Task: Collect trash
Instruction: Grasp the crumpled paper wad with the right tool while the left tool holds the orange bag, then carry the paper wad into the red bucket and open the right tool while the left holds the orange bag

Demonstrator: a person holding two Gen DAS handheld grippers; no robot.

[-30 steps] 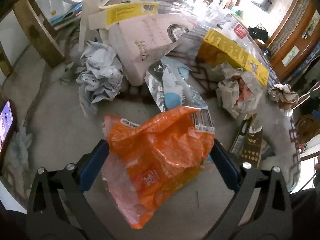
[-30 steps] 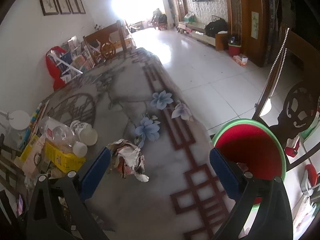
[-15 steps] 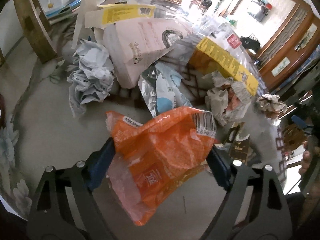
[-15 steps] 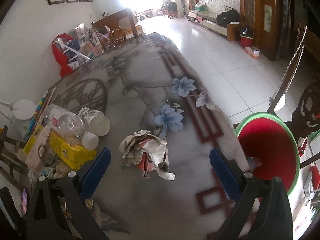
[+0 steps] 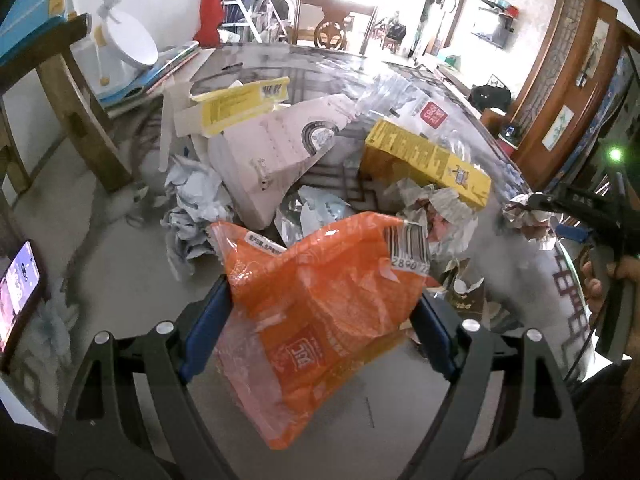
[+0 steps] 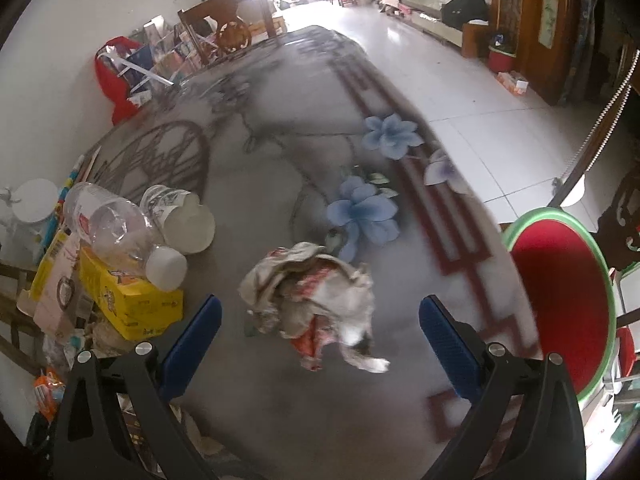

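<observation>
We are holding an orange wrapper (image 5: 320, 304) in our left gripper (image 5: 318, 328); its blue pads (image 5: 206, 328) are pressing on the wrapper's two sides, and the wrapper is hanging crumpled between them above the table (image 5: 100, 288). Our right gripper (image 6: 320, 340) is standing wide, with nothing between its pads (image 6: 448, 344). It is pointing down at a crumpled paper ball (image 6: 312, 300), which is lying alone near the table's right edge, just ahead of the pads and touching neither.

Toward the table's left side the rest of the trash is sitting in a heap: a yellow box (image 6: 128, 300), a clear bottle (image 6: 120, 236) lying across it, and a paper cup (image 6: 180, 220) on its side just beyond. In the left wrist view, a second paper ball (image 5: 432, 216) is lying beside that box, and a grey paper wad (image 5: 196, 204) is lying farther left. A red bin (image 6: 560, 300) with a green rim is standing off the table's right edge. A phone (image 5: 18, 288) is glowing at the table's left edge.
</observation>
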